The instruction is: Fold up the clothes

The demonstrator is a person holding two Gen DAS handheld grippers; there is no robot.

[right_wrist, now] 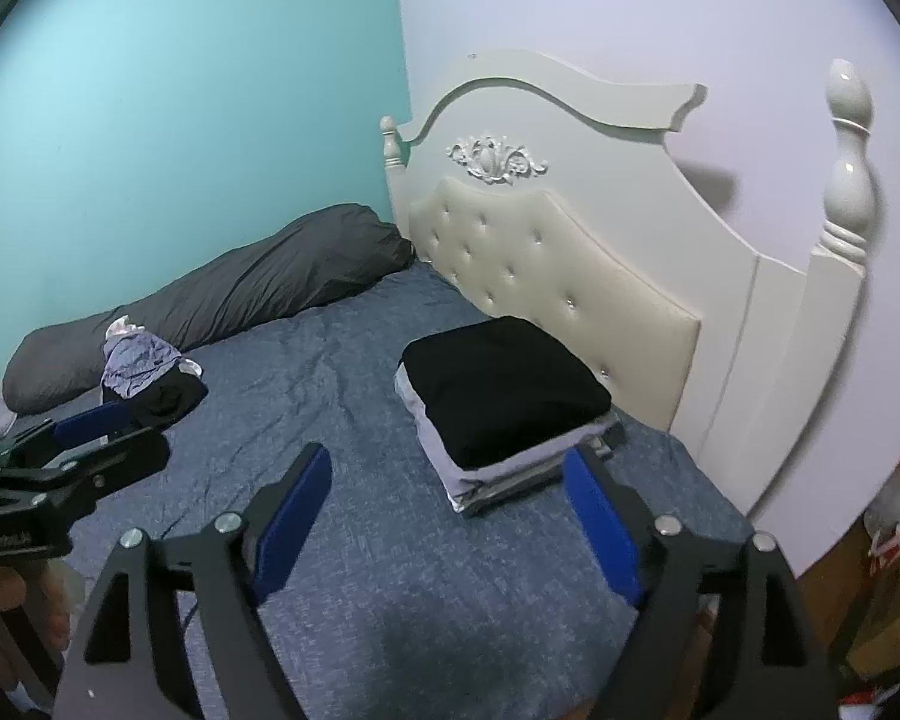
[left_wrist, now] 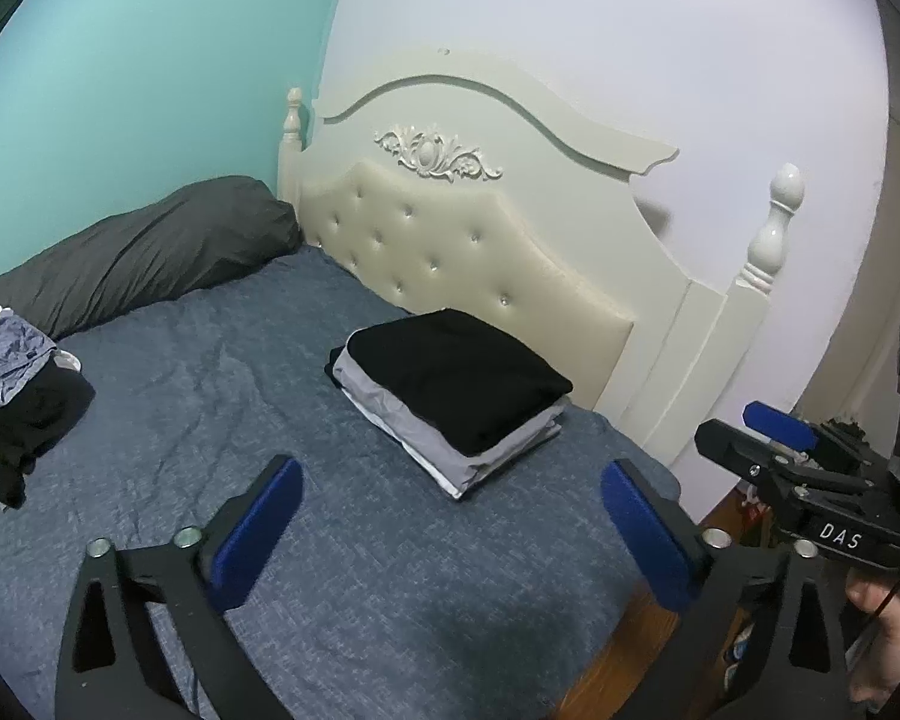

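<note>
Right now both grippers hover side by side above the near part of the bed [left_wrist: 222, 372], each tilted downward toward the blue sheet. The left gripper [left_wrist: 453, 531] has its jaws spread wide, its blue pads [left_wrist: 258, 531] well apart with only the sheet showing between them; it grips nothing. The right gripper [right_wrist: 450, 525] also has its jaws wide open and empty, one blue pad [right_wrist: 600, 531] lying in front of the near corner of the folded pile in its own view, though whether it touches the cloth I cannot tell. In the left wrist view the right gripper sits at the right edge, with a hand [left_wrist: 888, 636] holding it from below; in the right wrist view the left gripper appears at the left edge, likewise held by a hand [right_wrist: 6, 618].

The folded pile [left_wrist: 456, 396] lies on the bed just beside the cream padded headboard [left_wrist: 450, 240], a black garment on top of grey and white ones. A loose heap of unfolded clothes [left_wrist: 12, 384], blue-grey over black, sits well apart at the far left, near a dark grey pillow [left_wrist: 150, 246] against the teal wall [left_wrist: 138, 60].
</note>
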